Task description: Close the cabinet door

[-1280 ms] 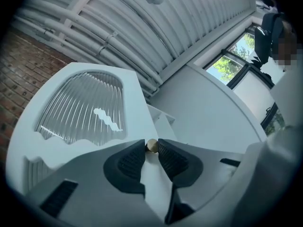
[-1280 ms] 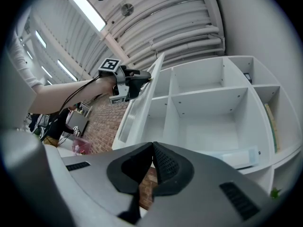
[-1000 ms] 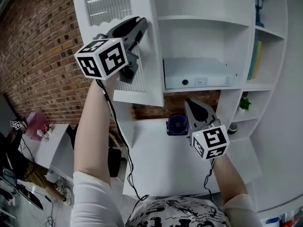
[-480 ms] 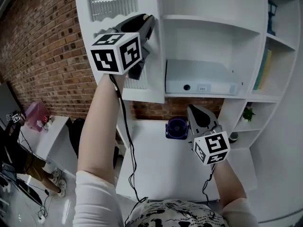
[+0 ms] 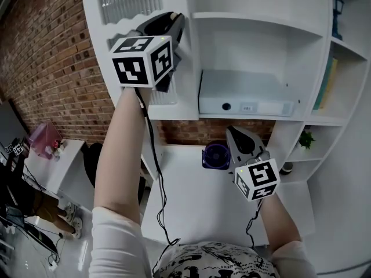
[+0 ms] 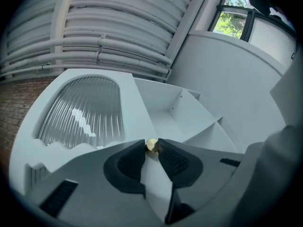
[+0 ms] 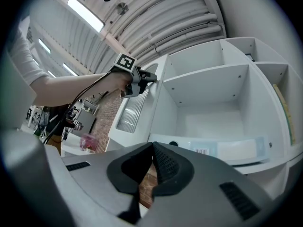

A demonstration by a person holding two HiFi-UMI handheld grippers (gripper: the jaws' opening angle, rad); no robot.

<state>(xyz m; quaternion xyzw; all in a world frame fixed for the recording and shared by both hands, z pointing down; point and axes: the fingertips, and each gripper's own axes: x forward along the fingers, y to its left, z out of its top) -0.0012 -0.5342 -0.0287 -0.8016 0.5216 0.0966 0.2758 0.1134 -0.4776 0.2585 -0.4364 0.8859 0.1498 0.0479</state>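
My left hand-held gripper [image 6: 151, 142] pinches the little gold knob [image 6: 151, 145] on the open white cabinet door [image 6: 134, 103], and my right hand-held gripper [image 7: 152, 145] is pressed together, holding nothing.

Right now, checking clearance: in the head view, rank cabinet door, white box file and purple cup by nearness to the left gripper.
1. Cabinet door, its knob in the left gripper's jaws.
2. White box file, shelf to the right.
3. Purple cup, on the desk below.
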